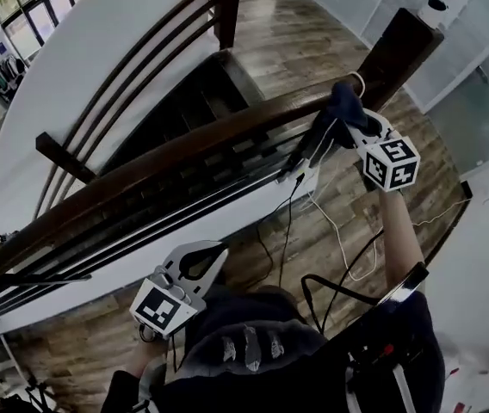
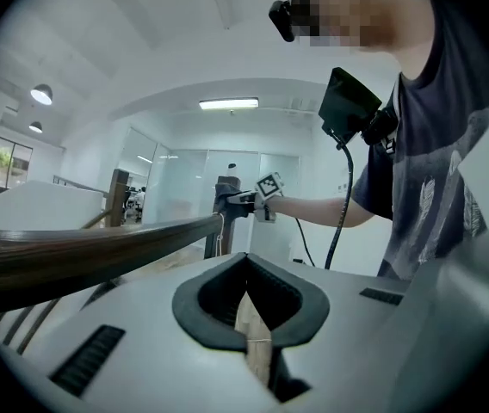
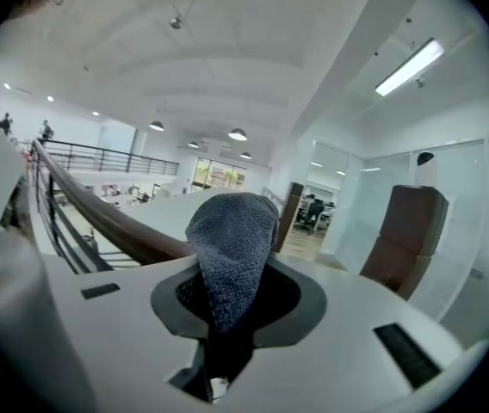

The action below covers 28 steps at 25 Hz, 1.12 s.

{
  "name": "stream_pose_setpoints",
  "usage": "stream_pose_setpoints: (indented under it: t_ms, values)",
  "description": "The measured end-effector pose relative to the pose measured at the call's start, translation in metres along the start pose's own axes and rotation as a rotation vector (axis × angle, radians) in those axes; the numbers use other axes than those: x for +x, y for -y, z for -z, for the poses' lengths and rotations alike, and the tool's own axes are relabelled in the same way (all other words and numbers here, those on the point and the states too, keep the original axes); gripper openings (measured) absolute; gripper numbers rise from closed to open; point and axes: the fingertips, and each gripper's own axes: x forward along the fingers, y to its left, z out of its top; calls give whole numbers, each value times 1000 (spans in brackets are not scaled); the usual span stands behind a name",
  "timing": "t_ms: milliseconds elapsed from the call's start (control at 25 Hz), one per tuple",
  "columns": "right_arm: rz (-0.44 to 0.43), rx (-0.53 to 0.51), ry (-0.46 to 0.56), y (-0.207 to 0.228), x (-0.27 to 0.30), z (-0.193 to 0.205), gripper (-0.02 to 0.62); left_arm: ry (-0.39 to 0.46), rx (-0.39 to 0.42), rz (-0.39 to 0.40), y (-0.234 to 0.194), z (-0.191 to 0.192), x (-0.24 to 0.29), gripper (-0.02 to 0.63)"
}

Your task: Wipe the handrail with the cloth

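1 cloth (image 3: 232, 239) in R claw (image 1: 335, 123); 1 handrail (image 1: 184, 149).

Right gripper (image 3: 227, 317) outstretched, jaws clamping cloth (image 3: 232, 239), left gripper (image 2: 247, 306) low, seemingly closed

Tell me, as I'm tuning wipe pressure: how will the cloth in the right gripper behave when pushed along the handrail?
Probably floppy: the cloth bunches into a rounded fold above the right gripper. Its nubby weave likely drags on the handrail rather than slipping.
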Motion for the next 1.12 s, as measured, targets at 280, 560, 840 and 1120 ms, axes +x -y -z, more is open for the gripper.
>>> stream_pose_setpoints:
  t_ms: [280, 560, 840, 1120]
  values:
    - [276, -60, -210, 171, 112, 32, 61, -46, -44, -112, -41, -19, 41, 8]
    - [182, -123, -206, 127, 130, 52, 60, -97, -82, -313, -46, -10, 46, 8]
    - [14, -114, -178, 15, 131, 22, 60, -69, -47, -314, -38, -16, 27, 8]
    - [-95, -115, -213, -119, 147, -13, 60, -37, -57, -367, -58, 12, -91, 8]
